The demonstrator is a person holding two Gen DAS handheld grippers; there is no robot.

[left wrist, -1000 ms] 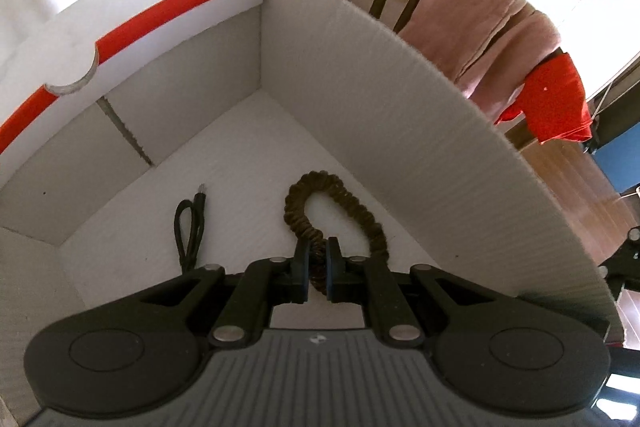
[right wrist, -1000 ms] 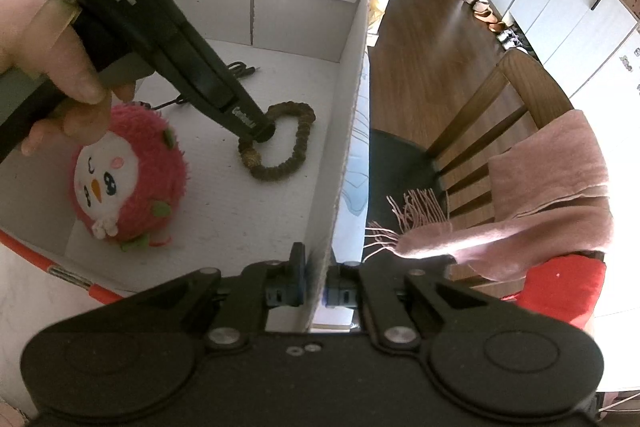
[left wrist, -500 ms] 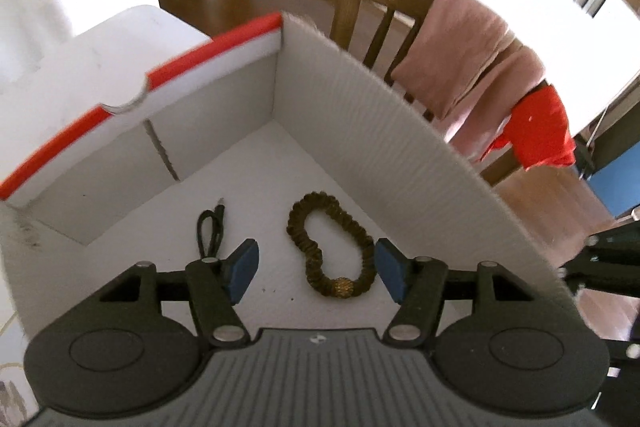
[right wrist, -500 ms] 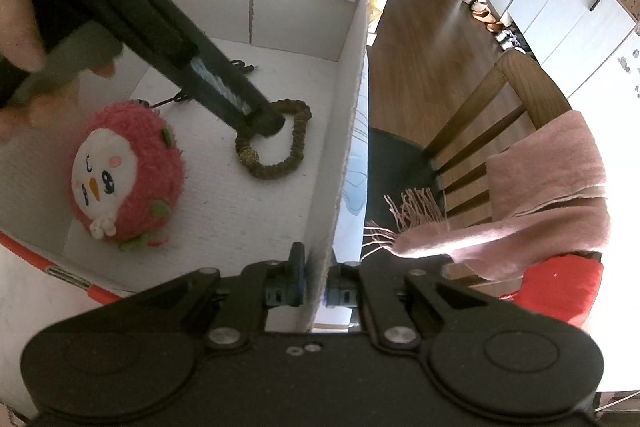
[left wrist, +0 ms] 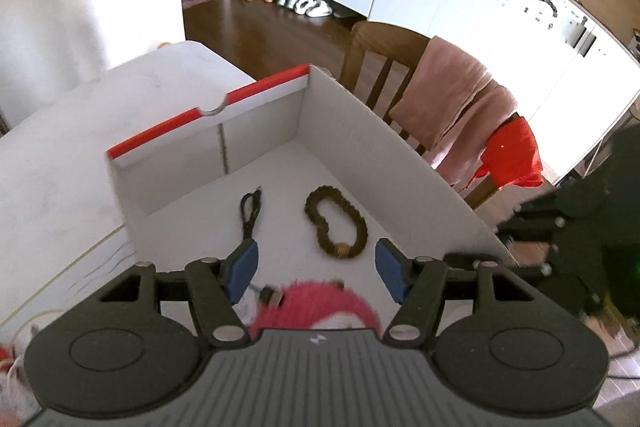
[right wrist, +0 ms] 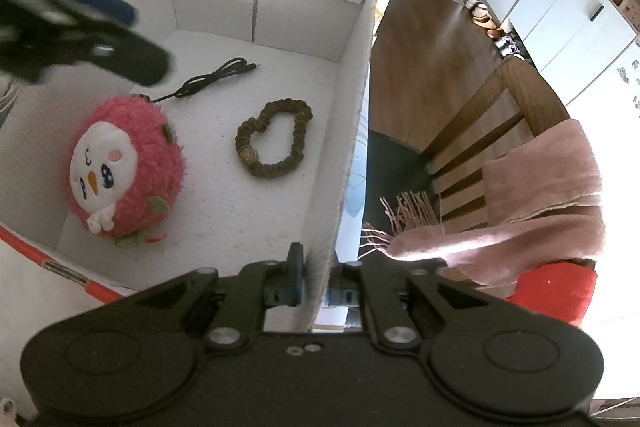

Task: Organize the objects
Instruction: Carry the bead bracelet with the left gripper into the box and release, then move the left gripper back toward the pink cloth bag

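Released a moment ago, the olive-brown fabric hair scrunchie with a small golden bead (left wrist: 335,221) is now seen lying free on the floor of the box, and the left tongs (left wrist: 316,277) have been lifted away above it. Their jaws have just been opening and now stand wide apart, with nothing between the blue pads. The right tongs (right wrist: 311,287) are closed on the side wall of the white cardboard box with red rim (right wrist: 352,131), so the box is kept steady. It is judged that this placement is done and another object can be fetched. Inside the box, a thin black cable (right wrist: 212,79) is lying near the far wall, the scrunchie beside it, and a round pink plush toy with a white face (right wrist: 126,169) closer to the near corner. The box stands on a white bench (left wrist: 60,131).
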